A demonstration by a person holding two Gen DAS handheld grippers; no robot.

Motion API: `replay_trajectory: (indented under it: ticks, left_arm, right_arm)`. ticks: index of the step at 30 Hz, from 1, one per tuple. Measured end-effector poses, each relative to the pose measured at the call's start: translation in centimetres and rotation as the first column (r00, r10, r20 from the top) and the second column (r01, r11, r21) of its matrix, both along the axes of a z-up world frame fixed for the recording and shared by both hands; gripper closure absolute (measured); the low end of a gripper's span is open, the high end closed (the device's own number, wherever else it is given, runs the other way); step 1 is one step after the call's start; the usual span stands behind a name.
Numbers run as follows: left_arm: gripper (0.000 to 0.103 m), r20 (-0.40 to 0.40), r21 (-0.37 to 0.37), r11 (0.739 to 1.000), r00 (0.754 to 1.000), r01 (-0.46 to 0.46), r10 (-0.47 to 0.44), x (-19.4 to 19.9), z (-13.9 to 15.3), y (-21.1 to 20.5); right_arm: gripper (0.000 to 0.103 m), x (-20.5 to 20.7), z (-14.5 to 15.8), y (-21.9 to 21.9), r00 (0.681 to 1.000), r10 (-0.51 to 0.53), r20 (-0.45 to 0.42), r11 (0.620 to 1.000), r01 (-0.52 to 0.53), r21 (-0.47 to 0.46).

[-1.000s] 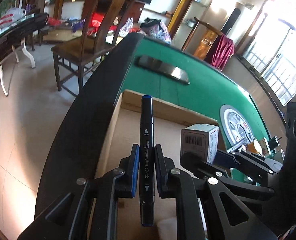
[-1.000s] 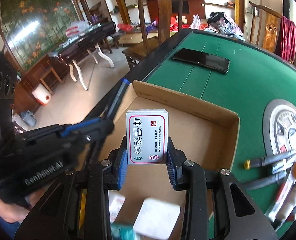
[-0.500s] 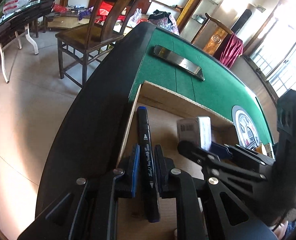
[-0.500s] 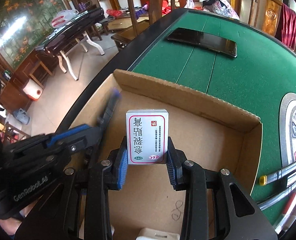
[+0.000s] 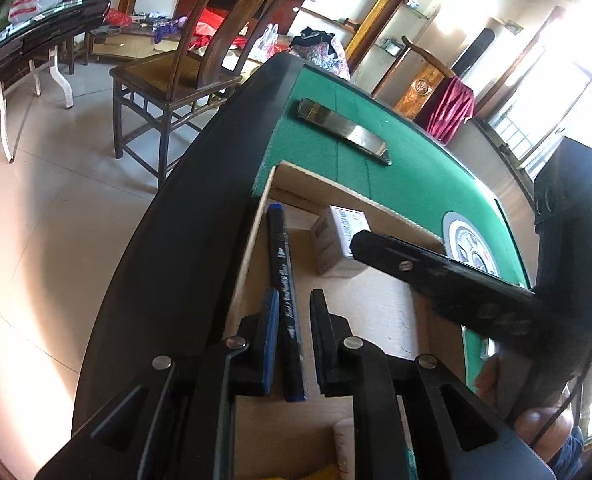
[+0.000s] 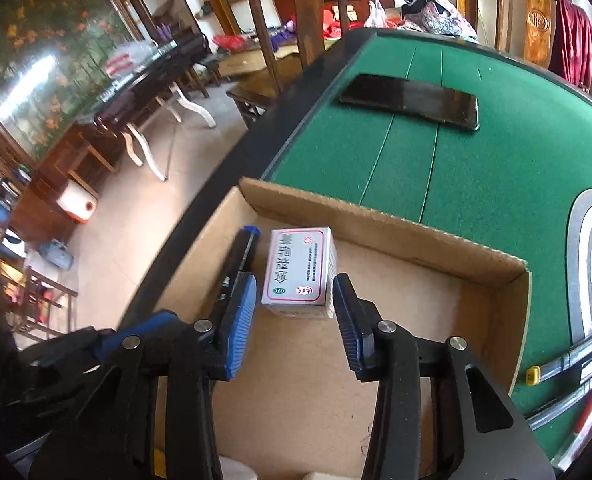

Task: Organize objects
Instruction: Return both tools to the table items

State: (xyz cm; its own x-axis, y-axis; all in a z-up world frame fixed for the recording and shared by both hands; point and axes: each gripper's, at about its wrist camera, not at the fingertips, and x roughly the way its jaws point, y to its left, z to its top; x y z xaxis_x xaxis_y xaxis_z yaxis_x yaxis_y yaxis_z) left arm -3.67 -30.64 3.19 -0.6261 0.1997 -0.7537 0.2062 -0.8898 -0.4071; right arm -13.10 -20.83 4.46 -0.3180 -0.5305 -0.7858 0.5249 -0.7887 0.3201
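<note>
While its jaws sit narrow on the marker, the left gripper aims the blue-capped tip straight ahead into the cardboard carton's far corner. The right gripper has just been opening, its pads clear of the medicine box, which lies flat between them, long axis running ahead. Pale items under the fingers are cut off.
</note>
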Motion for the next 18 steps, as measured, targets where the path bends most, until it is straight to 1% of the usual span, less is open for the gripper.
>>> replay_trajectory:
  ticks: [3,4,5,8,10,12,14,18]
  left_arm:
    - [0.088,-0.008,0.001,1.000,1.000,0.003,-0.003,0.5,0.4,0.5]
    - [0.088,-0.009,0.000,1.000,1.000,0.005,-0.005,0.7,0.5,0.7]
    - [0.088,-0.011,-0.003,1.000,1.000,0.009,-0.009,0.8,0.7,0.9]
    - [0.088,-0.021,-0.002,1.000,0.999,0.029,-0.029,1.3,1.1,2.0]
    - [0.088,-0.025,-0.009,0.999,0.999,0.042,-0.043,1.5,1.4,2.9]
    - [0.088,-0.026,-0.013,0.998,0.997,0.067,-0.067,1.5,1.6,4.2]
    - [0.088,-0.024,-0.027,0.995,0.995,0.099,-0.100,1.4,1.8,6.0]
    - [0.088,-0.012,-0.053,0.985,0.986,0.166,-0.167,0.9,2.0,9.8]
  right_arm:
    - [0.062,0.5,0.9,1.7,0.997,0.046,0.061,0.987,-0.036,-0.155]
    - [0.062,0.6,1.1,2.3,0.995,0.061,0.083,0.980,-0.044,-0.196]
    - [0.062,0.9,1.4,3.2,0.995,0.053,0.090,0.977,-0.033,-0.213]
    - [0.062,2.0,2.4,6.2,0.998,0.024,0.061,0.968,-0.008,-0.250]
    - [0.062,2.7,2.7,8.6,0.999,-0.012,0.046,0.969,0.023,-0.245]
    - [0.062,3.5,2.7,11.5,0.998,-0.052,0.041,0.962,0.061,-0.266]
    - [0.062,4.1,2.4,14.4,0.994,-0.107,0.037,0.965,0.113,-0.239]
    - [0.062,4.9,1.9,20.0,0.983,-0.184,0.029,0.956,0.186,-0.228]
